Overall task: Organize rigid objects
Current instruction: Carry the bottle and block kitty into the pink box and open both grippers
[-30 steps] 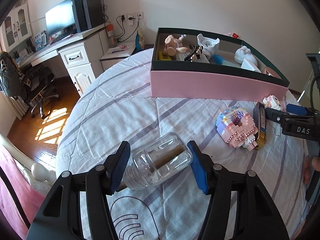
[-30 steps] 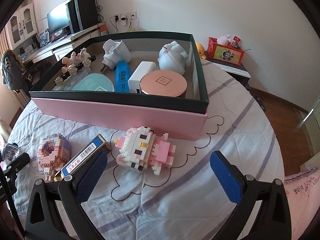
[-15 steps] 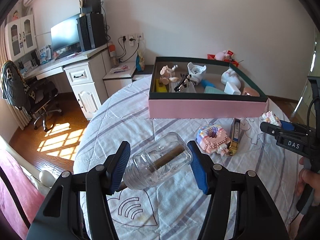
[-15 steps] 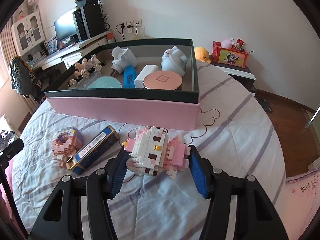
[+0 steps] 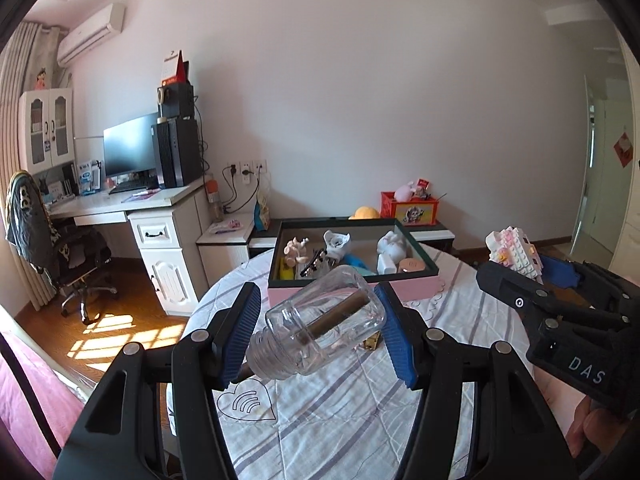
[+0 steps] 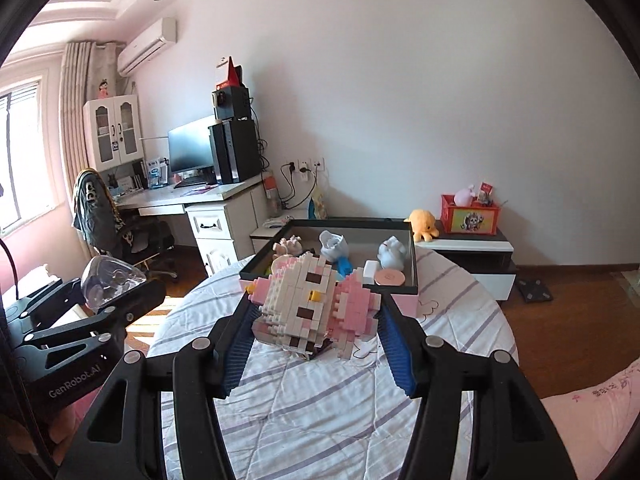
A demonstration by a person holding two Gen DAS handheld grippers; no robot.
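Both loads are airborne above the striped bedspread [image 5: 344, 408]: left gripper [image 5: 318, 332] clamps a clear glass jar [image 5: 324, 330] lying sideways, right gripper [image 6: 314, 326] pinches a pink-and-white brick-built cat figure [image 6: 316, 308]. Smooth glass may slip; squeezed bricks could crumble short of the pink box [image 5: 408, 290] at the far edge.

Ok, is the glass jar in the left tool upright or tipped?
Tipped. The glass jar lies nearly sideways in the left tool, threaded neck pointing lower left, a brown stick inside, held above the bed.

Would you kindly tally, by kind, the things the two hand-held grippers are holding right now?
glass jar: 1, in the left hand-held gripper
brick-built figure: 1, in the right hand-held gripper
Total: 2
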